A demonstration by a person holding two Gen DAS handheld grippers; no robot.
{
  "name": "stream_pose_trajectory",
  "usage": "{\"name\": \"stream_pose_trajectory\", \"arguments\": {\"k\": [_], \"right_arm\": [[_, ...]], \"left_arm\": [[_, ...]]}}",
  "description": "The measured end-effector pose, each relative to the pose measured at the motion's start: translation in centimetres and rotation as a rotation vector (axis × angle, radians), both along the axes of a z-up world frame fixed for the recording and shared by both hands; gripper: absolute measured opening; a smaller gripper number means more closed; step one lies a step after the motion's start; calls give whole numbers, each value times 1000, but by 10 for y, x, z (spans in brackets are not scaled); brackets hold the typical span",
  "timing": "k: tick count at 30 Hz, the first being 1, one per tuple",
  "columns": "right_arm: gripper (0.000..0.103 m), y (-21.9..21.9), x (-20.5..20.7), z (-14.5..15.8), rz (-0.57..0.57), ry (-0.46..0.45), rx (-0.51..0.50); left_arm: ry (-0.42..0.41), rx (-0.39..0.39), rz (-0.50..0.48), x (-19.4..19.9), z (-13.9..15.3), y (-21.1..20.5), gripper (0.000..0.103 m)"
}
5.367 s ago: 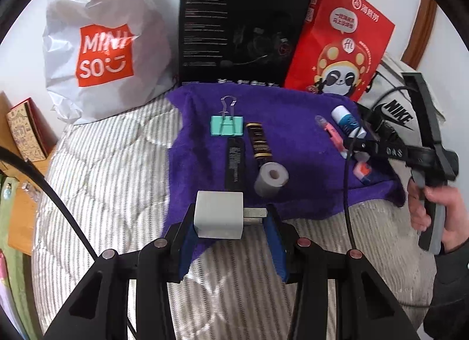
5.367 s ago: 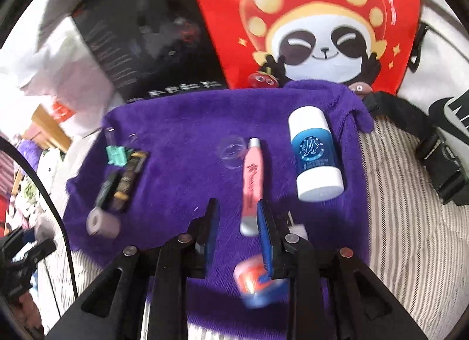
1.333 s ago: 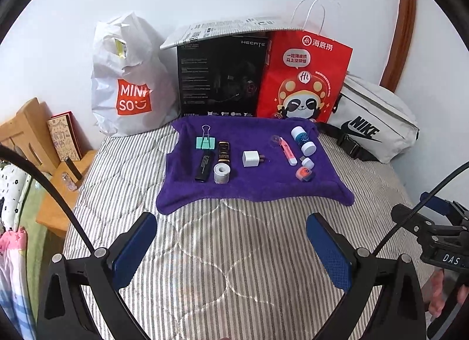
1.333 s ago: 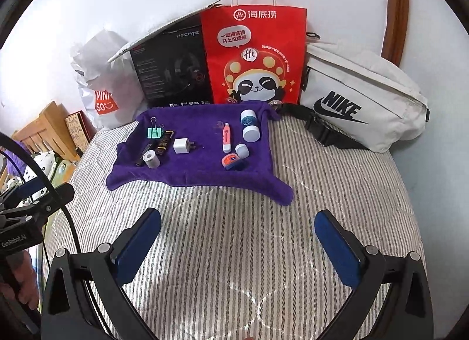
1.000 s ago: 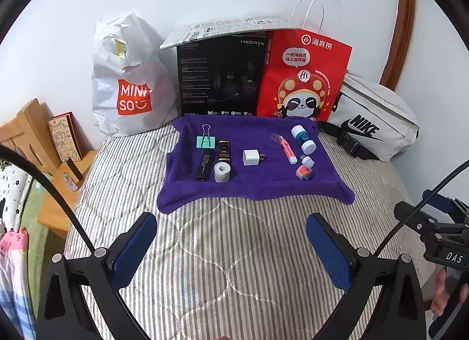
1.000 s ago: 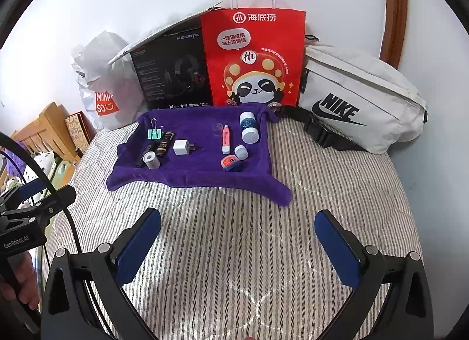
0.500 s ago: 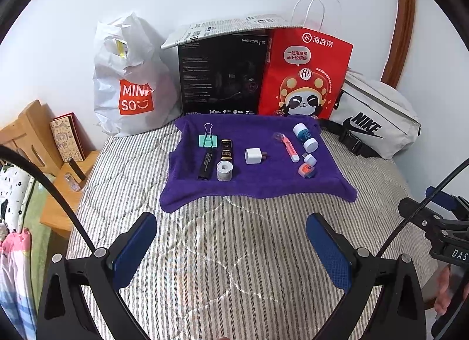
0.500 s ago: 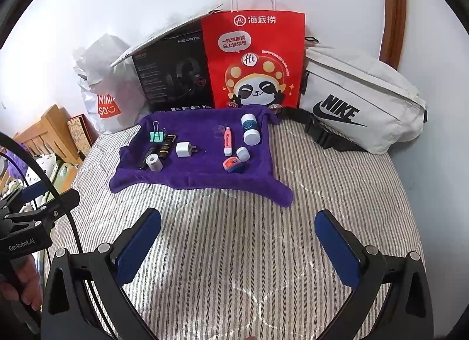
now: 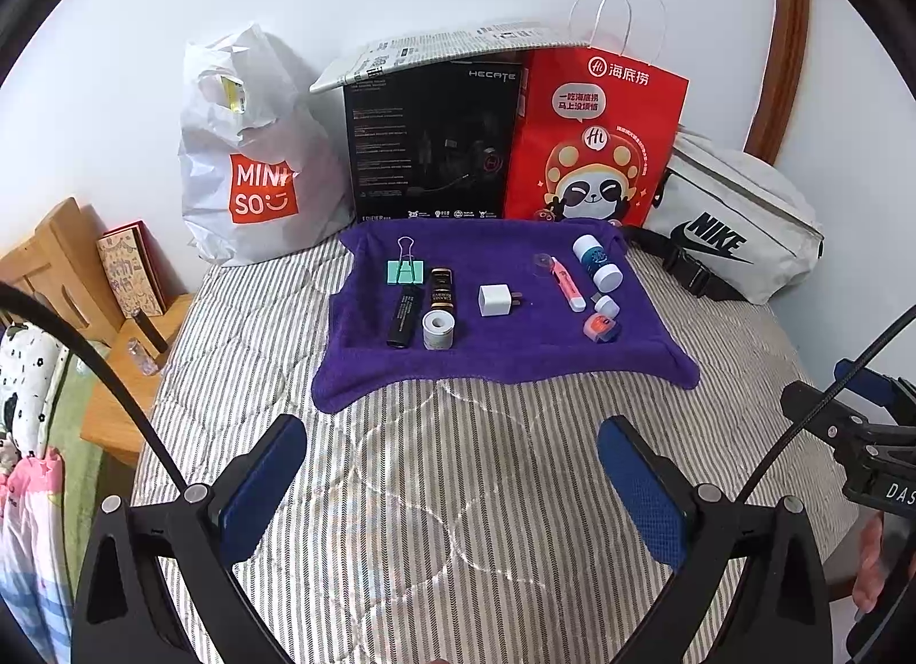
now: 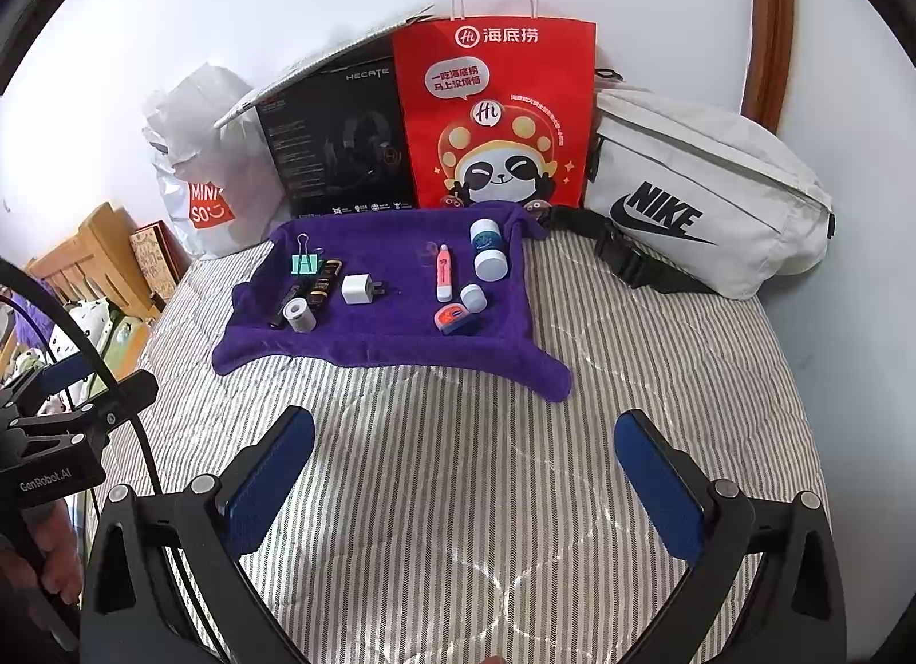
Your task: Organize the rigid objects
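both grippers, left (image 9: 452, 483) and right (image 10: 464, 478), gape empty, well short of towel (image 9: 504, 346) with charger (image 9: 493, 300); bags read "miniso" (image 9: 260, 194), "nike" (image 10: 658, 214).

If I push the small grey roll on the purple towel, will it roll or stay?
The roll lies on its side, so it may roll. The soft towel would probably slow it. It looks light, so a gentle push should do.

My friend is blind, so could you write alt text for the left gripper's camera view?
A purple towel on a striped bed holds small items in two groups with a white charger between them. The open left gripper hovers empty in front; bags and a black box line the wall.
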State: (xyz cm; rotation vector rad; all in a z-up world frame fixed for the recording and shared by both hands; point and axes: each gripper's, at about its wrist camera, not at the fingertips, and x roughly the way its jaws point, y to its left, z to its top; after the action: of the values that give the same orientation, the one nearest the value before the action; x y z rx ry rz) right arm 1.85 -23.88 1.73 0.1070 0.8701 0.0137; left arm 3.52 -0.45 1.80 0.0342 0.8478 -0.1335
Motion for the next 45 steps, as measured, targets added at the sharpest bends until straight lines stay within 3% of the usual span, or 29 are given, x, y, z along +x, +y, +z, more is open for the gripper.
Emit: {"name": "stream_pose_trajectory", "arguments": {"k": [45], "right_arm": [[103, 0, 3, -5, 10, 19, 9]], "left_arm": [[5, 25, 4, 6, 3, 3, 103]]}}
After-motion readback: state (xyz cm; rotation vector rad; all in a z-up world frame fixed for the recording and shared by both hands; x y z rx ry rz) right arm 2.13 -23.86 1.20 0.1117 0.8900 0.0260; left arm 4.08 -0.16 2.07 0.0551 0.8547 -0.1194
